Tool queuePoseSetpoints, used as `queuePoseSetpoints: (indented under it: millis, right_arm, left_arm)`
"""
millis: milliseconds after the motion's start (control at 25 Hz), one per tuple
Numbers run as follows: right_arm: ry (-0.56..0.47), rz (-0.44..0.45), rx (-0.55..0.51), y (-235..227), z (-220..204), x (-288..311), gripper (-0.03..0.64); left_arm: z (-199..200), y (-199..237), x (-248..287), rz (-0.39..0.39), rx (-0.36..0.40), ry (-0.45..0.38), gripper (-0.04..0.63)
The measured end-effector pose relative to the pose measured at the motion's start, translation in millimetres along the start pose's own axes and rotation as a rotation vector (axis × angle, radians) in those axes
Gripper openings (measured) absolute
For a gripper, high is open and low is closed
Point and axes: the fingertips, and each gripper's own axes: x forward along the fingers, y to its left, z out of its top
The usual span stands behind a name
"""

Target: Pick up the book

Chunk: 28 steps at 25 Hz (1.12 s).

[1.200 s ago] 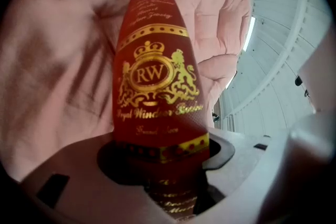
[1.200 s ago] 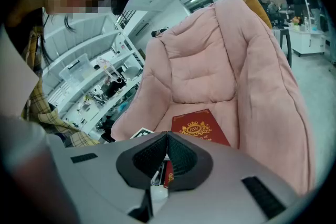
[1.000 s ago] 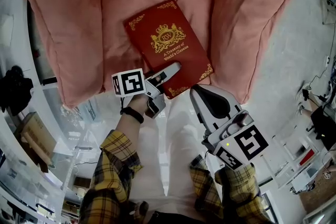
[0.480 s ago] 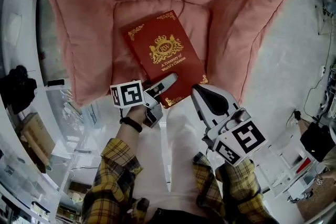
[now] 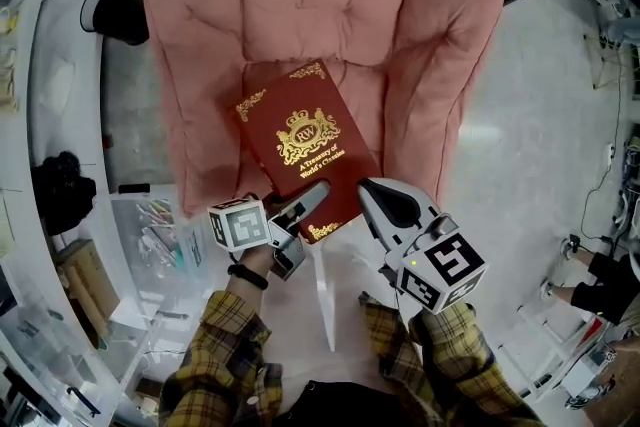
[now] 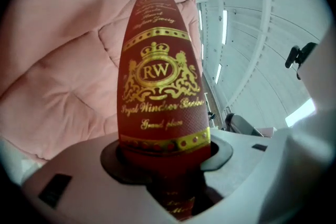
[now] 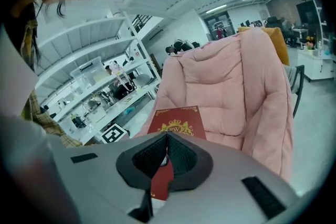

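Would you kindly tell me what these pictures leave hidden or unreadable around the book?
Head view: the book's near edge, covered by the left gripper clamping it.
Left gripper view: gold script at the spine's far end, too small and blurred.
Right gripper view: the book's near part, behind the right gripper's shut fingers.
All views: the book's underside.

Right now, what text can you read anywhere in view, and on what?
"RW": crest on the book front cover.
"A Treasury of World's Classics": below that crest.
"RW": the book's spine.
Script lines on the spine: too ornate and blurred to read.
Marker cubes: patterns only, no words.
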Motion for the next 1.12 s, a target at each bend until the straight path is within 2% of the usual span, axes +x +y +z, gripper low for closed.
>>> queuePoseSetpoints:
  millis: [320,640,920,1120]
  right_arm:
    - [-0.054,-0.004,-0.048,24,42,-42,0.018]
    - [-0.137,0.001,-0.130,52,92,-80,0.018]
    - [-0.209,0.023,-0.164,79,119,-109,0.018]
    - [-0.264,0.048,-0.163,92,132,-123,0.018]
  left_arm:
    - [15,-86,-24,-0.042,0.106,-0.047,0.238]
    - [29,-164,-48,-0.057,0.253,-0.106,0.238]
    - [35,-219,-77,-0.056,0.337,-0.176,0.238]
    - [37,-255,-96,-0.045,0.434,-0.206,0.238]
